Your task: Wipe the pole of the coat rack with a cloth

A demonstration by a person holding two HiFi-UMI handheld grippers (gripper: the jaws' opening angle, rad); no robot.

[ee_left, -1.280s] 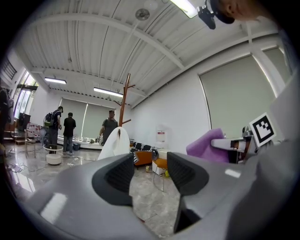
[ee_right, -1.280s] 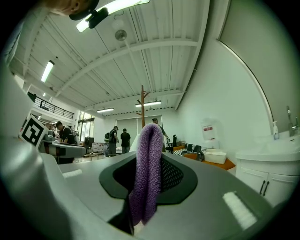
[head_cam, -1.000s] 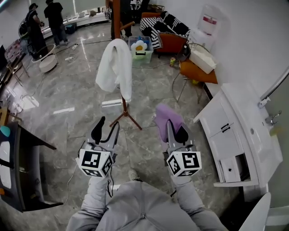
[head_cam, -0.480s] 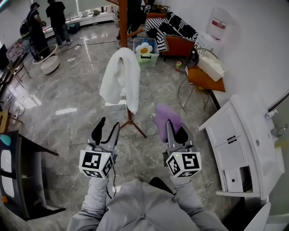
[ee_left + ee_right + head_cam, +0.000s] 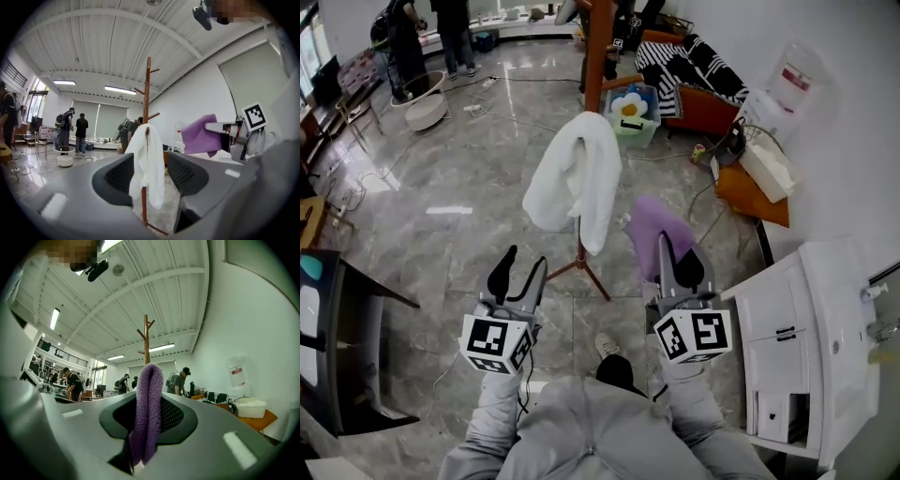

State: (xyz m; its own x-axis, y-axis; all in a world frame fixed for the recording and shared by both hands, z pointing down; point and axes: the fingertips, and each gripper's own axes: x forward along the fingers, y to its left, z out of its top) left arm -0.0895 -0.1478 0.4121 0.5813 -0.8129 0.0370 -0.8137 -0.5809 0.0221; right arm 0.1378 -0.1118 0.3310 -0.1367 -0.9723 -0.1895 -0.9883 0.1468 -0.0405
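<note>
A wooden coat rack stands ahead of me with a white towel draped over a lower peg; its tripod feet rest on the marble floor. In the left gripper view the pole and white towel show between the jaws, farther off. My left gripper is open and empty. My right gripper is shut on a purple cloth, which folds up over the jaws. The rack's top rises behind the cloth.
A white cabinet with a sink stands close on the right. An orange table, a water dispenser and a striped sofa lie beyond. A dark desk sits at left. People stand far back.
I have stepped closer to the coat rack; it and the white towel loom larger and nearer. Both grippers keep their states, the right one still holding the purple cloth.
</note>
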